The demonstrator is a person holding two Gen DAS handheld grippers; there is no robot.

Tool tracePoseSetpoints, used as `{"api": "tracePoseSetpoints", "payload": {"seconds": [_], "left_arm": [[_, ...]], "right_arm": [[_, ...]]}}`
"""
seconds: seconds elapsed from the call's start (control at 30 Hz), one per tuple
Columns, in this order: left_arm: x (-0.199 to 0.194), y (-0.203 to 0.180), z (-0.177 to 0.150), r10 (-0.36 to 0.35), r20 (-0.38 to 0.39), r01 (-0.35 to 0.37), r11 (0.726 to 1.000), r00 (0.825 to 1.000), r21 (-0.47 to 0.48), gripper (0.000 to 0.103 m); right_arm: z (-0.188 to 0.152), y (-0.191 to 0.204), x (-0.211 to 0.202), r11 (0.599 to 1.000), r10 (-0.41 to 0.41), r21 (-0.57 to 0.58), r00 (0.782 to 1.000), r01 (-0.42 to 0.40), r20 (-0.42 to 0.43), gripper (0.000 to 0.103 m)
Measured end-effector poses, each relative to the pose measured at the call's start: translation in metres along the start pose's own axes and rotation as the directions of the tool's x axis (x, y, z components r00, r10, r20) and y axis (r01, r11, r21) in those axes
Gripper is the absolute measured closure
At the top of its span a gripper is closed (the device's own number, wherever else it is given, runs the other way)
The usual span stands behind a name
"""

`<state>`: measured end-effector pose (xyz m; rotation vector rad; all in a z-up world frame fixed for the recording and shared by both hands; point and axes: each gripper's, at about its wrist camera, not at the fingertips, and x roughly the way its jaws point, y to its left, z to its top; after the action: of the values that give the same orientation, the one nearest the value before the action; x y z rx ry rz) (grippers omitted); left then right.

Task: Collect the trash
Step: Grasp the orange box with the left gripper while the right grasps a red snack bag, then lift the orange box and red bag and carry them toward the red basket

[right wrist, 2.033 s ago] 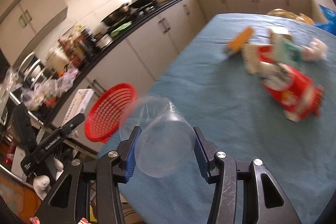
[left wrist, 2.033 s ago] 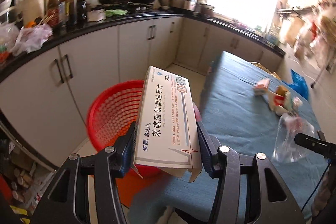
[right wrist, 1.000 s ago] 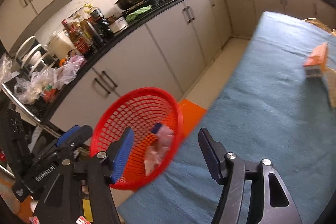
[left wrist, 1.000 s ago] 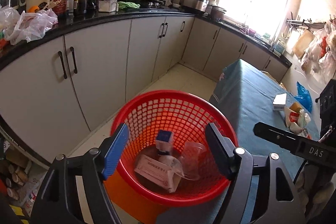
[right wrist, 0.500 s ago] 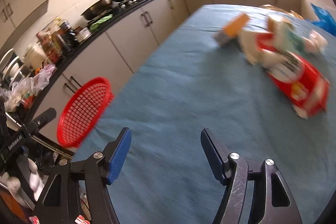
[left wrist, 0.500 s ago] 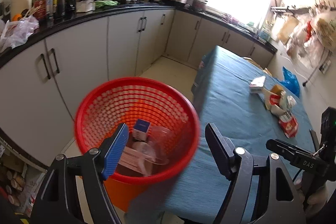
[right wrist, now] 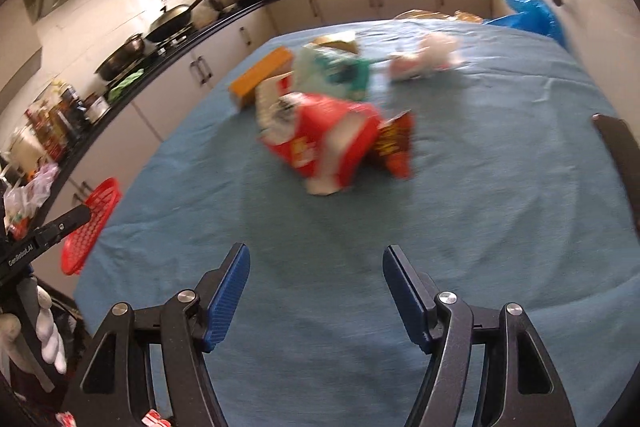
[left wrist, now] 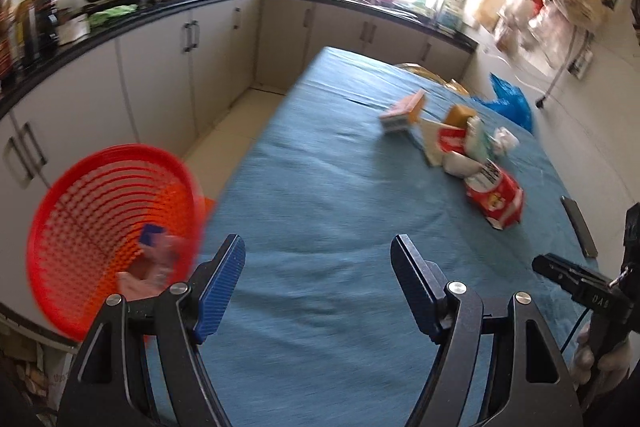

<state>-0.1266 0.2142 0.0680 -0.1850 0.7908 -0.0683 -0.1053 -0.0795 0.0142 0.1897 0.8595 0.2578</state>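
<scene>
My left gripper point(left wrist: 318, 255) is open and empty over the near end of the blue table point(left wrist: 320, 211). The red basket point(left wrist: 92, 211) stands at the table's left edge with a box and wrappers in it; it also shows in the right wrist view point(right wrist: 90, 227). My right gripper point(right wrist: 316, 265) is open and empty above the table. A red snack bag point(right wrist: 324, 143) lies ahead of it, with an orange box point(right wrist: 260, 75), a teal packet point(right wrist: 336, 71) and a crumpled white wrapper point(right wrist: 424, 61) behind. The same pile shows in the left wrist view point(left wrist: 492, 191).
Kitchen cabinets point(left wrist: 168, 67) and a black counter with pans and bottles run along the left. A blue plastic bag point(right wrist: 528, 11) sits past the table's far end. A dark flat object point(left wrist: 578, 227) lies near the table's right edge. The floor gap lies between cabinets and table.
Both grippers let go of their loads, a medicine box and a clear cup, into the red basket. Both have swung right, from the basket toward the trash pile on the table.
</scene>
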Motion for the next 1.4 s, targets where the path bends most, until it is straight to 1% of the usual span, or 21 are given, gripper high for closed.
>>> {"api": "tracePoseSetpoints", "payload": {"seconds": [0.17,0.23,0.33,0.5,0.57,0.6,0.67,0.8,0.87,0.9,1.0,1.03,1.07,1.1,1.13,1.17,1.2,1.23,1.27,1.33,1.4], "left_arm": [[0.025,-0.036,0.012,-0.027,-0.031,0.028,0.998,0.999,0.056,0.029],[0.033,-0.046,0.022,-0.025,-0.025,0.027,0.997,0.999,0.079,0.029],[0.047,-0.062,0.044,-0.016,-0.006,0.016,0.993,1.000,0.116,0.029],[0.080,-0.083,0.087,-0.022,0.016,0.020,0.988,1.000,0.152,0.028],[0.099,-0.092,0.104,-0.017,0.014,0.014,0.984,1.000,0.175,0.028],[0.109,-0.098,0.111,-0.012,0.008,0.010,0.980,1.000,0.197,0.028],[0.133,-0.111,0.121,0.011,-0.007,-0.009,0.965,1.000,0.261,0.028],[0.172,-0.128,0.128,0.061,-0.041,-0.042,0.928,0.997,0.369,0.028],[0.186,-0.132,0.129,0.082,-0.051,-0.055,0.916,0.995,0.399,0.028],[0.195,-0.133,0.130,0.104,-0.053,-0.073,0.907,0.993,0.415,0.028],[0.208,-0.133,0.130,0.111,-0.071,-0.070,0.900,0.991,0.431,0.028],[0.211,-0.132,0.129,0.114,-0.080,-0.070,0.901,0.990,0.428,0.036],[0.213,-0.129,0.130,0.107,-0.090,-0.060,0.906,0.990,0.418,0.046],[0.213,-0.127,0.130,0.095,-0.102,-0.047,0.917,0.990,0.397,0.052],[0.211,-0.124,0.130,0.093,-0.097,-0.049,0.924,0.991,0.379,0.055],[0.208,-0.123,0.129,0.087,-0.088,-0.050,0.930,0.992,0.364,0.060],[0.203,-0.123,0.129,0.089,-0.067,-0.059,0.931,0.994,0.360,0.069],[0.198,-0.123,0.128,0.102,-0.056,-0.075,0.930,0.993,0.359,0.073],[0.191,-0.121,0.128,0.093,-0.058,-0.067,0.937,0.994,0.343,0.075],[0.180,-0.116,0.126,0.052,-0.083,-0.024,0.951,0.995,0.310,0.077],[0.168,-0.111,0.119,0.018,-0.114,0.015,0.959,0.993,0.284,0.077]], "right_arm": [[0.030,-0.015,0.003,0.999,-0.012,-0.032,0.999,0.014,0.035,0.024],[0.042,-0.015,0.006,0.999,-0.011,-0.050,0.998,0.014,0.057,0.024],[0.061,-0.007,0.017,0.995,0.018,-0.104,0.997,-0.009,0.080,0.024],[0.079,0.006,0.053,0.987,0.026,-0.163,0.998,-0.018,0.050,0.024],[0.080,0.010,0.063,0.985,0.034,-0.171,0.999,-0.028,0.036,0.028],[0.079,0.011,0.065,0.984,0.033,-0.175,0.999,-0.026,0.040,0.028],[0.077,0.014,0.066,0.981,0.042,-0.189,0.998,-0.032,0.050,0.033],[0.074,0.017,0.066,0.978,0.060,-0.204,0.997,-0.047,0.057,0.038],[0.072,0.019,0.066,0.976,0.064,-0.212,0.996,-0.051,0.059,0.042],[0.071,0.020,0.067,0.975,0.068,-0.215,0.996,-0.054,0.058,0.042],[0.067,0.023,0.067,0.969,0.060,-0.242,0.996,-0.042,0.069,0.042],[0.066,0.024,0.068,0.967,0.057,-0.253,0.996,-0.036,0.074,0.043],[0.065,0.026,0.067,0.964,0.053,-0.266,0.996,-0.030,0.079,0.049],[0.064,0.028,0.066,0.961,0.049,-0.277,0.995,-0.023,0.086,0.052],[0.063,0.030,0.064,0.957,0.045,-0.291,0.994,-0.015,0.096,0.060],[0.063,0.032,0.062,0.955,0.053,-0.297,0.994,-0.022,0.095,0.082],[0.062,0.033,0.063,0.954,0.075,-0.296,0.994,-0.050,0.074,0.092],[0.062,0.034,0.062,0.955,0.087,-0.290,0.994,-0.063,0.071,0.096],[0.061,0.036,0.062,0.953,0.095,-0.295,0.993,-0.073,0.064,0.096],[0.059,0.038,0.061,0.951,0.116,-0.293,0.992,-0.098,0.047,0.096],[0.058,0.037,0.062,0.953,0.160,-0.264,0.987,-0.152,0.010,0.099]]}}
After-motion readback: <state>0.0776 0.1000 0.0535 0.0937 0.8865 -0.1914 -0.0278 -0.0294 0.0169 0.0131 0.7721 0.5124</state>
